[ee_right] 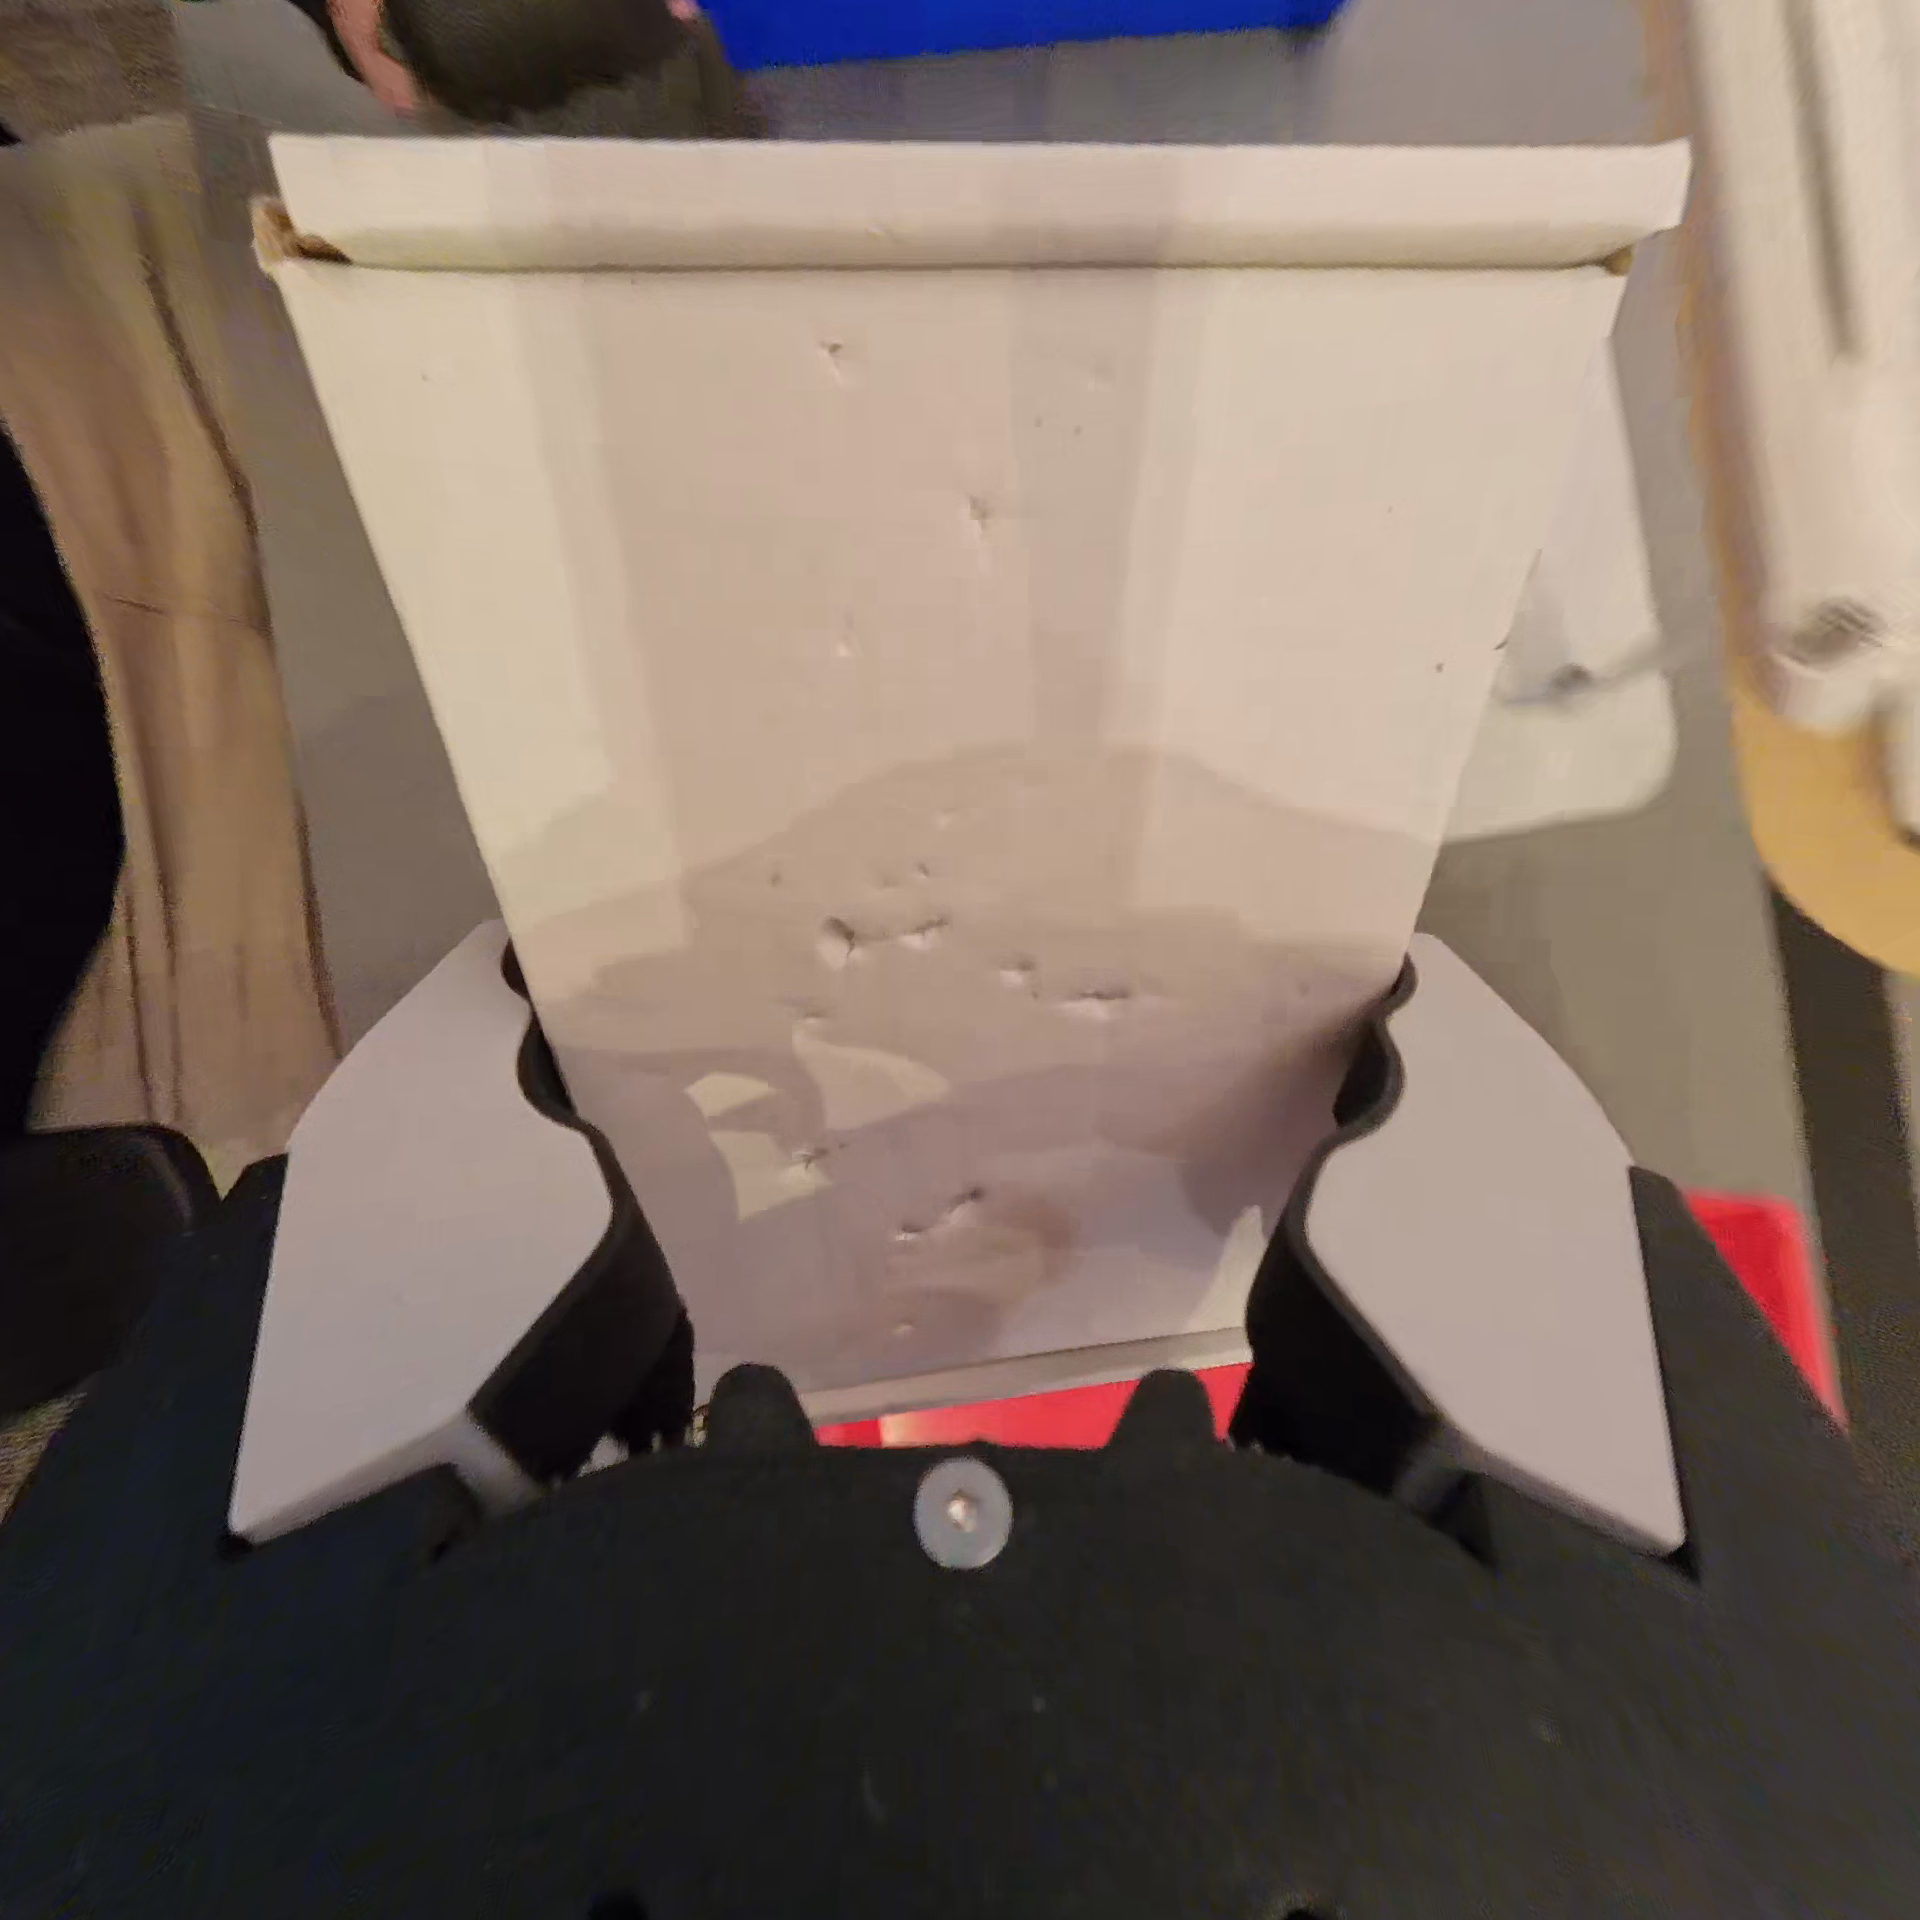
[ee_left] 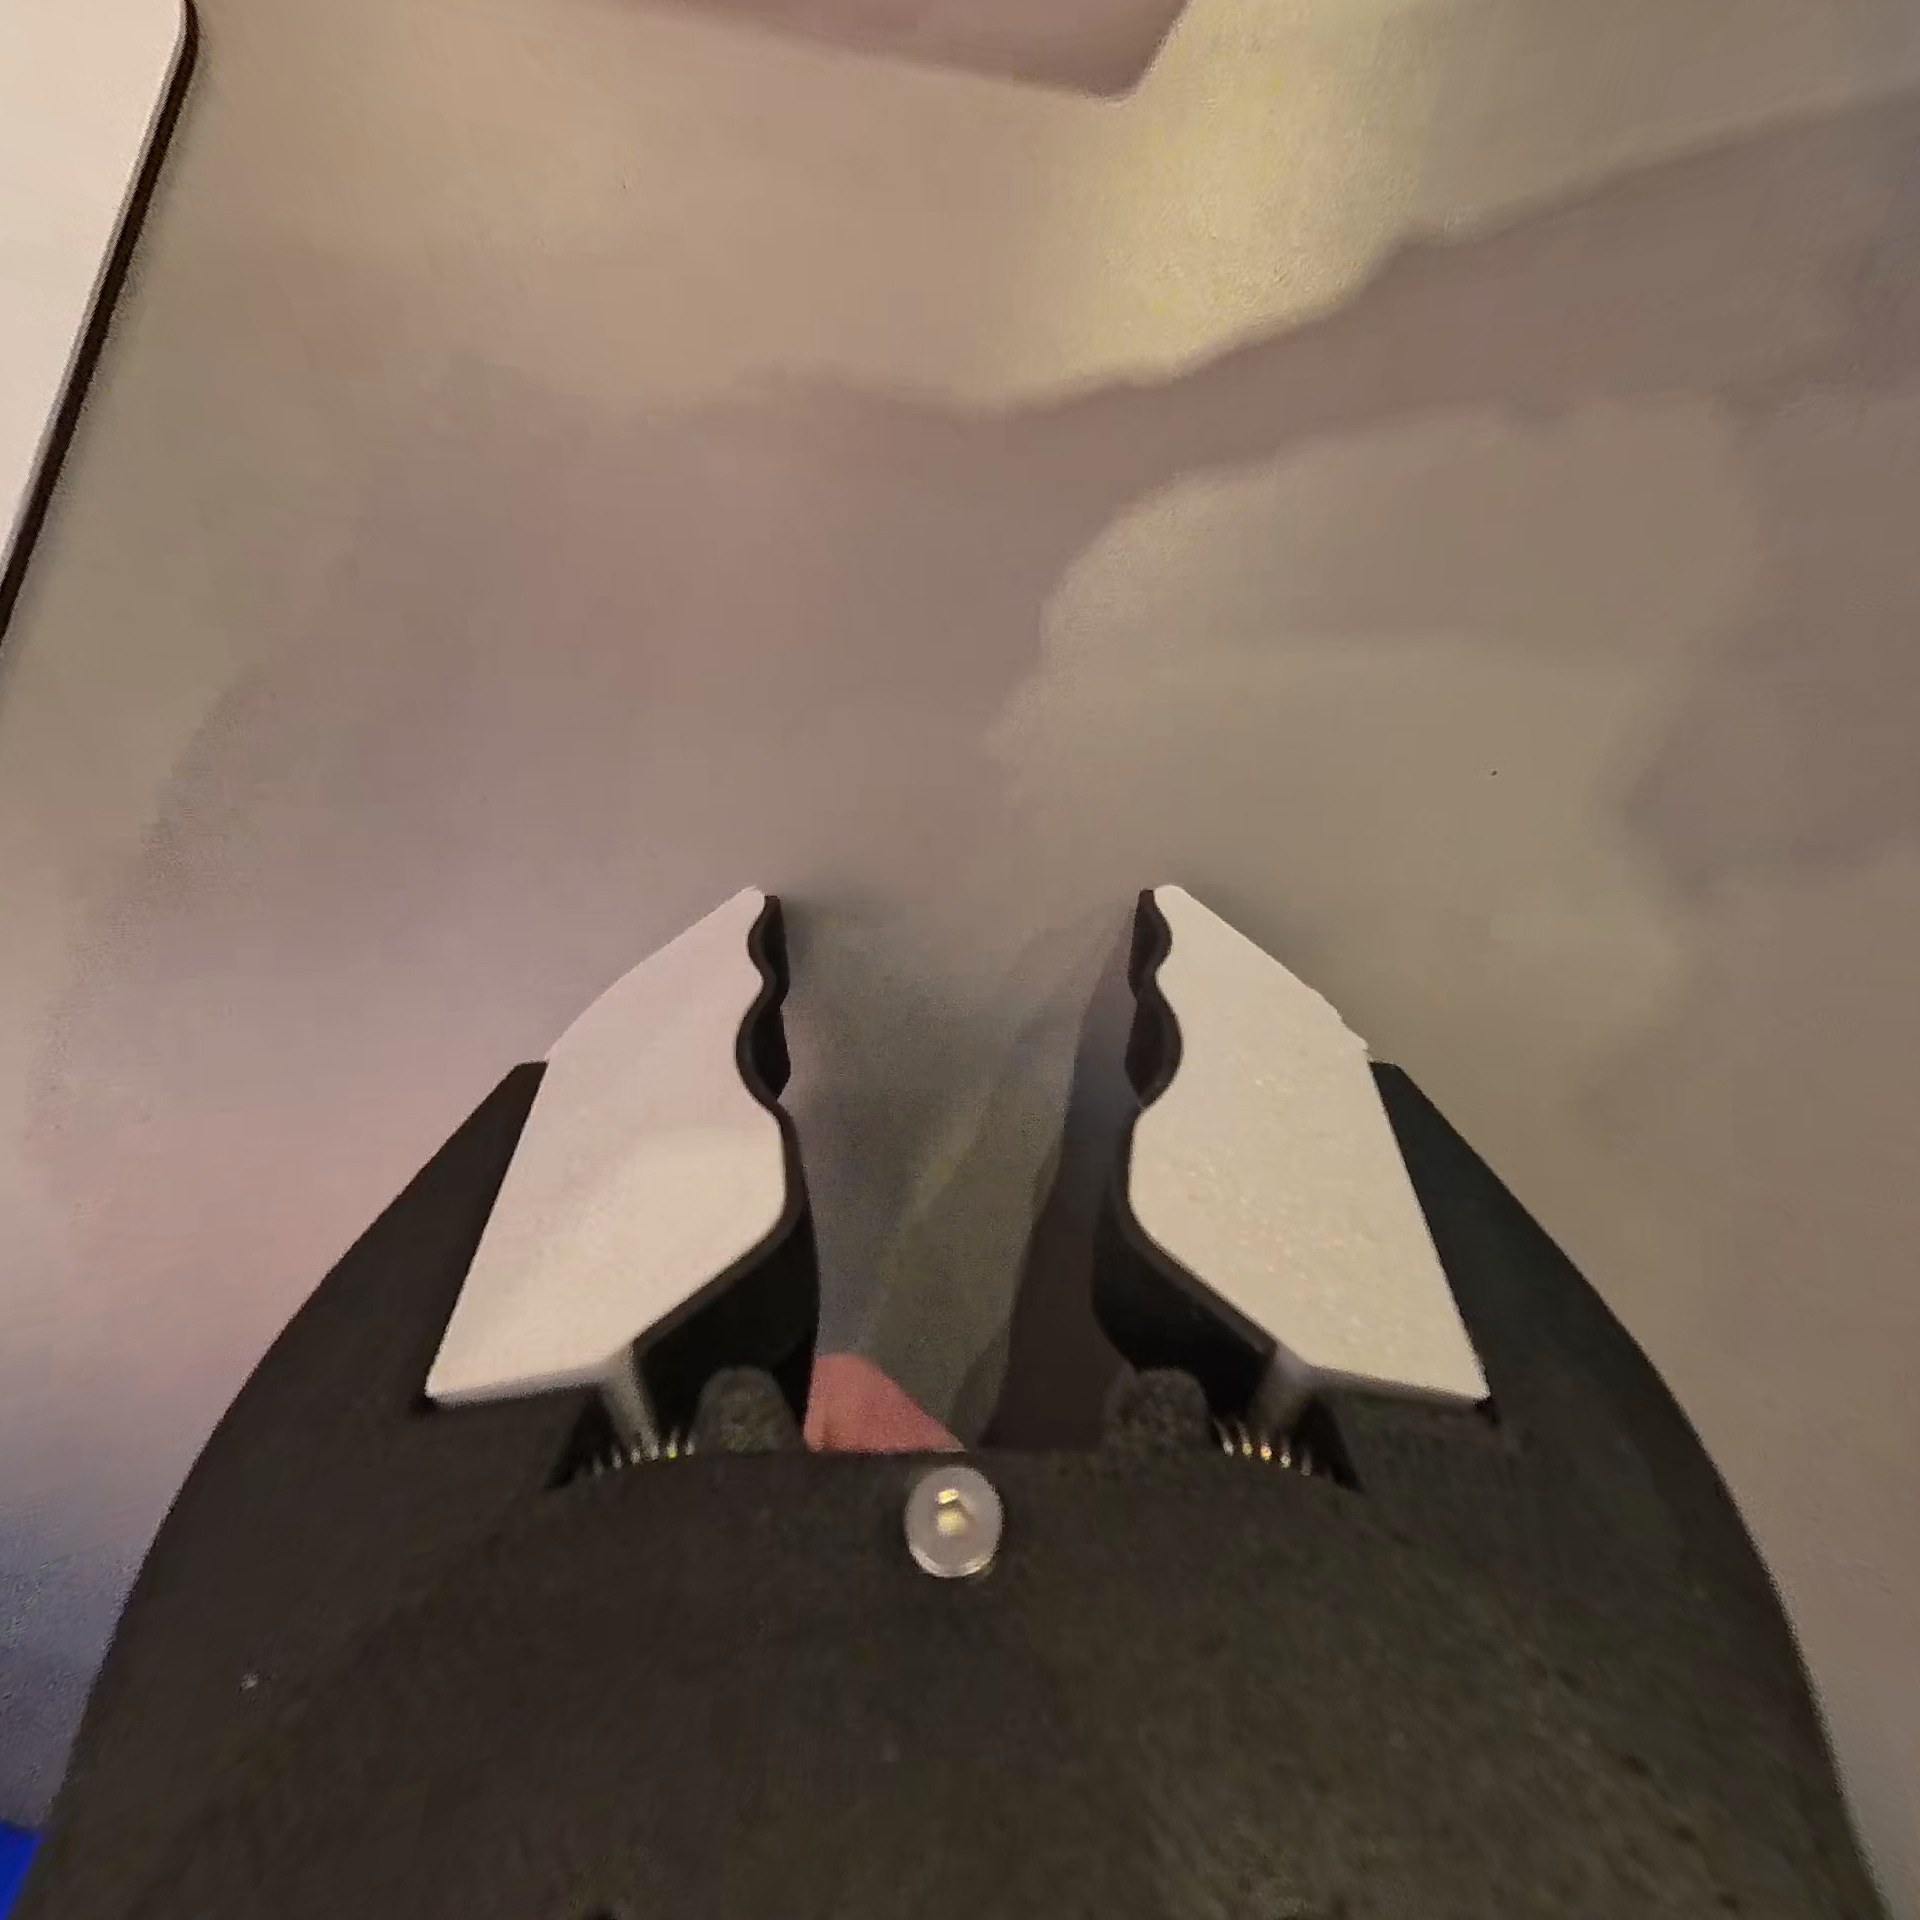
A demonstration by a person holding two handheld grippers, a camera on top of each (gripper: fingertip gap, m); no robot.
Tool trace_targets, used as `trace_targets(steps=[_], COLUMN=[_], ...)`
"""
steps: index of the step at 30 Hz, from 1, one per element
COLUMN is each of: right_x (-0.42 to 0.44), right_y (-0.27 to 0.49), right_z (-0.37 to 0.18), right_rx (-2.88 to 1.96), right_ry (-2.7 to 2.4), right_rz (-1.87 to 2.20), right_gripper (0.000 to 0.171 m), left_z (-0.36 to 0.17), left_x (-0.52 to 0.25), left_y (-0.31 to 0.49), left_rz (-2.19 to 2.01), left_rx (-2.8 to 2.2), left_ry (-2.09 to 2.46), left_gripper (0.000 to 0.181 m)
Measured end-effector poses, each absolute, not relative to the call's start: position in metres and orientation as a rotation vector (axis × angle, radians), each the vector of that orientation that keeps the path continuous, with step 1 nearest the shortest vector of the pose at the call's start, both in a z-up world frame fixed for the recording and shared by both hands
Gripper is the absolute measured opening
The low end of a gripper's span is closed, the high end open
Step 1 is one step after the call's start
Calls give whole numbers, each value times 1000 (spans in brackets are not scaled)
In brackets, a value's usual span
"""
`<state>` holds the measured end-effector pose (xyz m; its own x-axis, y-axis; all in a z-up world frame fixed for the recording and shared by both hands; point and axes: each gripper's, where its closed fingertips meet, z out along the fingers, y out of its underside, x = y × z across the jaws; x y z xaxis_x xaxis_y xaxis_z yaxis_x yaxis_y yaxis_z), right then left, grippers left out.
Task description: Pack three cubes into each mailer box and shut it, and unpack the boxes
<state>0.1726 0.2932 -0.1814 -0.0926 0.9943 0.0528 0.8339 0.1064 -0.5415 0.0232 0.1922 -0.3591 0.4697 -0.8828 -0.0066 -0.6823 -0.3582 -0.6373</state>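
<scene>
The place cannot be named with certainty; the few signs suggest an indoor room arranged for recording handling work, more like a lab or office than a kitchen. The left wrist view shows only a plain pale grey table top with a thin dark edge and soft shadows. Around the white mailer box, the right wrist view shows a blue bin at the far side, a red container close by, a round light wooden surface and blurred white things.
</scene>
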Motion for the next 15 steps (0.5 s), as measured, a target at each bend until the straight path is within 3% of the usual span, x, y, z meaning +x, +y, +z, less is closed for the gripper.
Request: trace_targets(steps=[6,15], right_x=[261,359], right_y=[382,457], right_z=[-162,-233], right_rx=[-1939,-2080], right_ry=[-1934,-2126], right_rz=[73,-401], right_gripper=[141,141], left_z=[-359,-359], left_x=[24,25], left_y=[193,194], left_rz=[-461,-462], left_rx=[-2145,-2143], left_ry=[1292,1289], left_gripper=[62,62])
